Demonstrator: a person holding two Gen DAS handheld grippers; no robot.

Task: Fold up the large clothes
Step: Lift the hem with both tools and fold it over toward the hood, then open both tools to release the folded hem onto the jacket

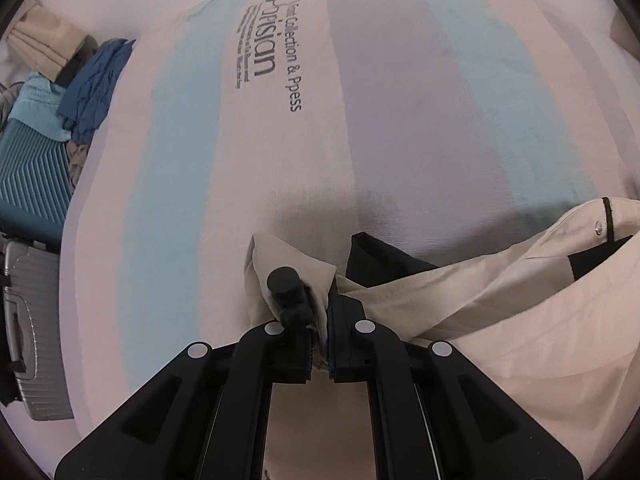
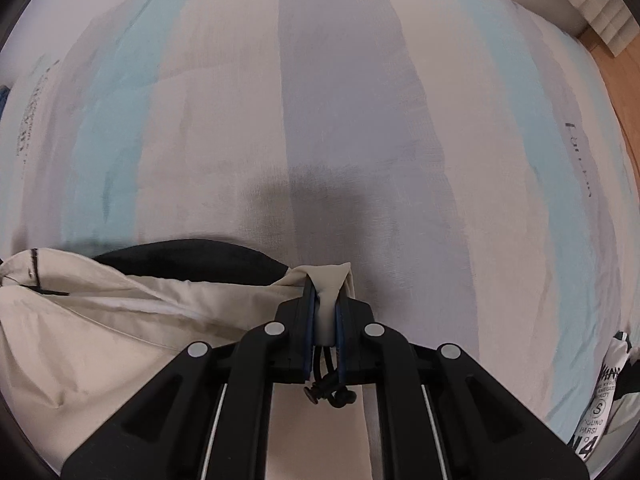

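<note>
A beige garment with black lining (image 1: 500, 300) hangs stretched between my two grippers above a striped bed sheet (image 1: 280, 160). My left gripper (image 1: 319, 320) is shut on one corner of the beige garment, next to a black cord stopper (image 1: 285, 282). My right gripper (image 2: 326, 312) is shut on the other corner of the garment (image 2: 100, 312), with a black drawcord (image 2: 330, 384) dangling between the jaws. A snap button (image 1: 598, 229) shows near the collar in the left wrist view.
The sheet (image 2: 360, 120) has blue, grey and pale stripes with printed lettering (image 1: 280, 52). To the left stand a teal suitcase (image 1: 28, 176), a grey suitcase (image 1: 36, 340) and piled blue clothes (image 1: 96, 80). Wood floor (image 2: 624, 92) lies at the right. A printed item (image 2: 604, 404) lies at the lower right.
</note>
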